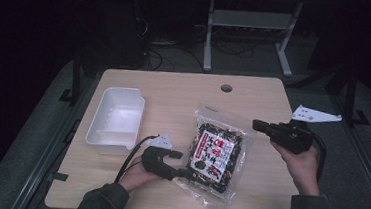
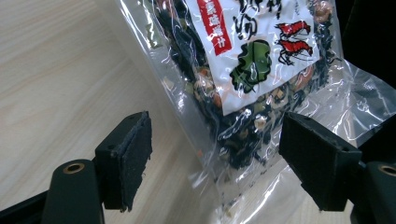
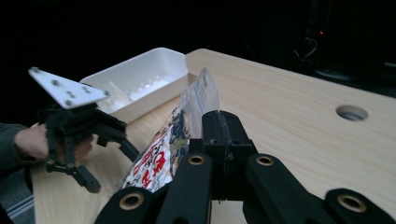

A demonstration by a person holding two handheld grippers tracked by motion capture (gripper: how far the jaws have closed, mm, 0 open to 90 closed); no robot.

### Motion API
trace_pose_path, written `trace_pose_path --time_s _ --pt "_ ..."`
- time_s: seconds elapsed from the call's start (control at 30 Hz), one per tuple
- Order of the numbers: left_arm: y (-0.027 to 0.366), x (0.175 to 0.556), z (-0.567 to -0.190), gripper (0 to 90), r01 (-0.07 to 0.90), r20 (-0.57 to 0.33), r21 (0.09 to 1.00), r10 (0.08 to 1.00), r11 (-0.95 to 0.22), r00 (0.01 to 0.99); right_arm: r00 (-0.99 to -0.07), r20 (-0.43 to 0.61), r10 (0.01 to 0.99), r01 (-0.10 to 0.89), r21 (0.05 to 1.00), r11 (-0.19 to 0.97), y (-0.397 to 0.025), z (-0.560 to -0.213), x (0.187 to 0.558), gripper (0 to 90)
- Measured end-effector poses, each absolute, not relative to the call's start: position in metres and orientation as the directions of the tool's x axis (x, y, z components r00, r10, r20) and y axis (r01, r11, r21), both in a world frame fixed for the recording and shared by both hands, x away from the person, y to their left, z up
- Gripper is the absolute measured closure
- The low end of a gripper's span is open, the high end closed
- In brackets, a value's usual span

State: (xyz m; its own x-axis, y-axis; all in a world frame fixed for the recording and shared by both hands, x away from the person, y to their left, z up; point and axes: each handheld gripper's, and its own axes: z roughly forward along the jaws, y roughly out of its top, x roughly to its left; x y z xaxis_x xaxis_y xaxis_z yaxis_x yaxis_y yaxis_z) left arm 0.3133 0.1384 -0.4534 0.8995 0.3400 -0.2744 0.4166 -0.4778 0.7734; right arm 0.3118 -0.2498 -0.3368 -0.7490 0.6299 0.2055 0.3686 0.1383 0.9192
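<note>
- On the wooden surface (image 1: pixel 184 97) lies a clear snack bag (image 1: pixel 215 154), right of a white bin (image 1: pixel 117 119).
- Left claw (image 2: pixel 215 158) stands open, its jaws astride the bag's lower corner.
- Right claw (image 3: pixel 219 135) is clamped on the bag's upper right edge.

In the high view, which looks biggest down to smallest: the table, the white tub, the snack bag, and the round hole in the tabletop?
1. Table, by far.
2 and 3. Snack bag and white tub look about alike, so I won't rank them.
4. Round hole, smallest.
</note>
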Motion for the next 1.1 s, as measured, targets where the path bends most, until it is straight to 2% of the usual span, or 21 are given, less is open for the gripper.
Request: trace_pose_path --time_s 0.2,0.33,0.4,0.57,0.77,0.83,1.03,1.1 --pt "0.139 0.315 -0.455 25.3 0.432 -0.310 0.777 0.318 -0.458 0.896 -0.789 0.194 0.582 0.332 0.933 0.139 -0.236 -0.326 0.306 89.9" --pt "0.138 0.317 -0.455 30.1 0.431 -0.320 0.794 0.309 -0.428 0.896 -0.805 0.192 0.562 0.320 0.937 0.138 -0.229 -0.324 0.305 89.9" --pt "0.139 0.318 -0.456 35.0 0.437 -0.331 0.790 0.301 -0.430 0.894 -0.808 0.196 0.556 0.318 0.939 0.131 -0.228 -0.324 0.304 89.9" --pt "0.145 0.318 -0.452 55.0 0.446 -0.353 0.787 0.280 -0.428 0.893 -0.810 0.209 0.548 0.314 0.943 0.105 -0.226 -0.324 0.303 89.9" --pt "0.146 0.316 -0.449 68.1 0.428 -0.344 0.797 0.262 -0.427 0.902 -0.817 0.218 0.533 0.307 0.948 0.083 -0.226 -0.325 0.301 89.8" --pt "0.147 0.315 -0.447 71.4 0.419 -0.334 0.800 0.262 -0.430 0.905 -0.815 0.218 0.537 0.303 0.950 0.074 -0.227 -0.326 0.301 89.8" --pt "0.147 0.304 -0.439 73.2 0.327 -0.227 0.811 0.255 -0.484 0.940 -0.815 0.240 0.528 0.310 0.950 0.047 -0.232 -0.328 0.299 89.2" --pt "0.147 0.303 -0.439 73.8 0.311 -0.208 0.812 0.253 -0.494 0.945 -0.814 0.251 0.524 0.317 0.948 0.038 -0.233 -0.330 0.300 83.1"
